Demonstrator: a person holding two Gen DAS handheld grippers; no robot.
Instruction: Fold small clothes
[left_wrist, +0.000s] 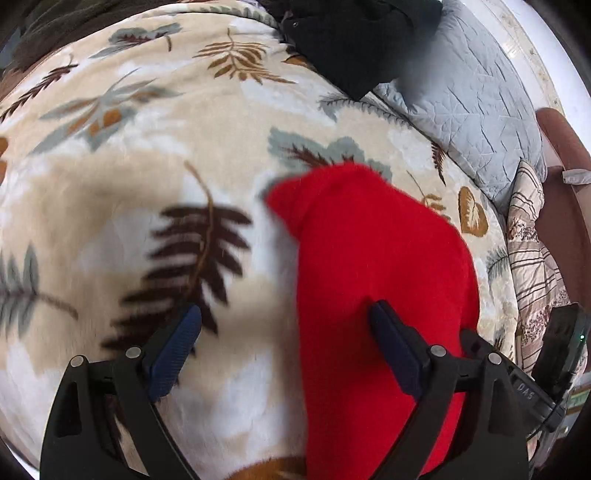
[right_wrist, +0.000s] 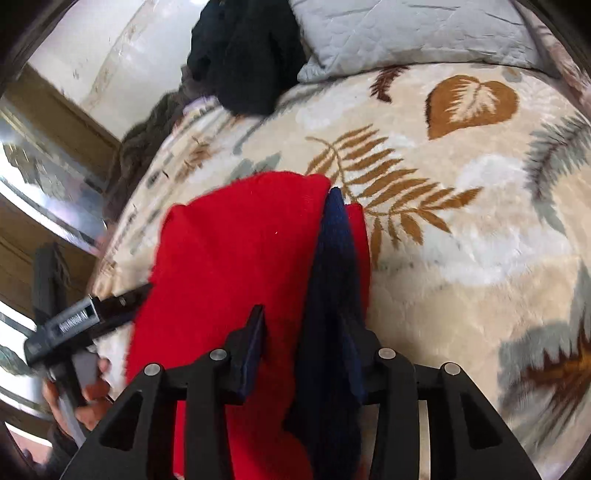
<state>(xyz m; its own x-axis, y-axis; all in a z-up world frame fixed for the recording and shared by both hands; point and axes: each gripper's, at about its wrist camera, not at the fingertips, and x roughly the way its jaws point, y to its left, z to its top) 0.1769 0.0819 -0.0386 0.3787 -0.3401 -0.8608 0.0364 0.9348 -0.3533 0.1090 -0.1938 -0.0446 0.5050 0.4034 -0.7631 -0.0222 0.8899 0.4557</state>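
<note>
A red knit garment (left_wrist: 369, 240) lies bunched on a leaf-patterned blanket (left_wrist: 147, 166). My left gripper (left_wrist: 285, 306) is open wide above the blanket. The red cloth runs under its right finger, and the pads do not press on it. In the right wrist view the red garment (right_wrist: 240, 240) and a dark navy knit part (right_wrist: 334, 240) rise from the blanket (right_wrist: 461, 240) into my right gripper (right_wrist: 301, 317). They fill the gap between its pads. The navy fabric hides part of the right finger. The cloth looks sharp while the blanket is blurred.
Black clothing (left_wrist: 351, 40) and a grey quilted pillow (left_wrist: 472, 103) lie at the far end of the bed. A striped sheet (left_wrist: 532, 251) and brown furniture (left_wrist: 565, 221) border the right side. A hand (right_wrist: 92, 391) holds the left gripper's body (right_wrist: 74, 321) at the bed's left edge.
</note>
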